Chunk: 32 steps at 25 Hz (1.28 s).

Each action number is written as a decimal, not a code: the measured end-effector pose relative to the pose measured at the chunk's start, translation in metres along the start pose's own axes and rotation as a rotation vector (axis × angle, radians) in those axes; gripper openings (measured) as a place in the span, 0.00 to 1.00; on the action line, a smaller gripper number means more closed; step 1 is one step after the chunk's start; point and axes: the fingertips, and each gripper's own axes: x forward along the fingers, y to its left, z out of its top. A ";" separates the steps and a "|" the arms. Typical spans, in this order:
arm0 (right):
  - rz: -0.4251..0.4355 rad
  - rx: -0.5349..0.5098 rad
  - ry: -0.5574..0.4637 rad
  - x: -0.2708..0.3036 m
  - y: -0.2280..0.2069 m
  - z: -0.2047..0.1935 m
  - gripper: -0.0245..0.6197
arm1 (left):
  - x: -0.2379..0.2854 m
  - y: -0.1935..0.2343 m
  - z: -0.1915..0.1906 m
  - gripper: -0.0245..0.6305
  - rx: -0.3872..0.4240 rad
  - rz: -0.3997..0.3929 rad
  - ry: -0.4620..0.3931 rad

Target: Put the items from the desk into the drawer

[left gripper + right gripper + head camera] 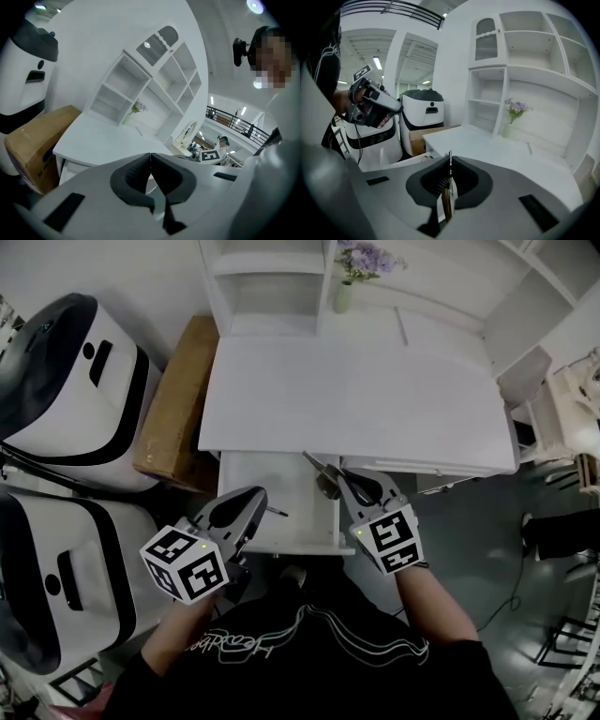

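Below the desk's front edge, at about 6 o'clock from the middle of the head view, the drawer (267, 486) stands pulled out, its pale inside showing. The desk (356, 390) is white, with a shelf unit (272, 282) along its far side and a vase of flowers (347, 292) at 12 o'clock.

The right gripper (343, 478) sits at 5 o'clock, over the drawer's right front corner. Its jaws are pressed together on a thin item (315, 466), a narrow, flat piece that sticks out past the tips toward 11 o'clock above the drawer. In the right gripper view the same item (446, 201) stands edge-on between the dark pads, brownish low down and metallic at its tip; what it is cannot be told.

The left gripper (257, 502) is at 7 o'clock, by the drawer's left front corner, pointing toward 1 o'clock. In the left gripper view its jaws (151, 158) meet at the tips with nothing between them.

A cardboard box (173, 409) stands against the desk's left side at 9 o'clock. Two white-and-black machines (66, 381) fill the left edge, from 10 to 8 o'clock.
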 end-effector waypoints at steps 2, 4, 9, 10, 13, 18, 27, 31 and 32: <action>0.023 -0.019 0.029 0.015 0.014 -0.007 0.11 | -0.010 0.012 -0.002 0.07 -0.016 0.022 -0.014; 0.050 -0.029 0.058 0.030 0.027 -0.014 0.11 | -0.020 0.021 -0.003 0.07 -0.029 0.039 -0.022; 0.105 -0.064 0.136 0.067 0.054 -0.039 0.11 | -0.041 0.040 -0.007 0.07 -0.056 0.079 -0.030; 0.114 -0.070 0.153 0.076 0.057 -0.045 0.11 | -0.044 0.046 -0.008 0.07 -0.063 0.089 -0.031; 0.142 -0.099 0.205 0.103 0.068 -0.066 0.11 | -0.049 0.061 -0.014 0.07 -0.086 0.114 -0.032; 0.174 -0.129 0.298 0.148 0.080 -0.106 0.11 | -0.052 0.083 -0.031 0.07 -0.130 0.158 -0.011; 0.145 -0.178 0.368 0.206 0.079 -0.143 0.11 | -0.050 0.121 -0.047 0.07 -0.187 0.221 -0.031; 0.138 -0.198 0.374 0.219 0.085 -0.152 0.11 | -0.054 0.130 -0.052 0.07 -0.198 0.235 -0.036; 0.139 -0.203 0.375 0.220 0.087 -0.154 0.11 | -0.055 0.132 -0.053 0.07 -0.201 0.239 -0.039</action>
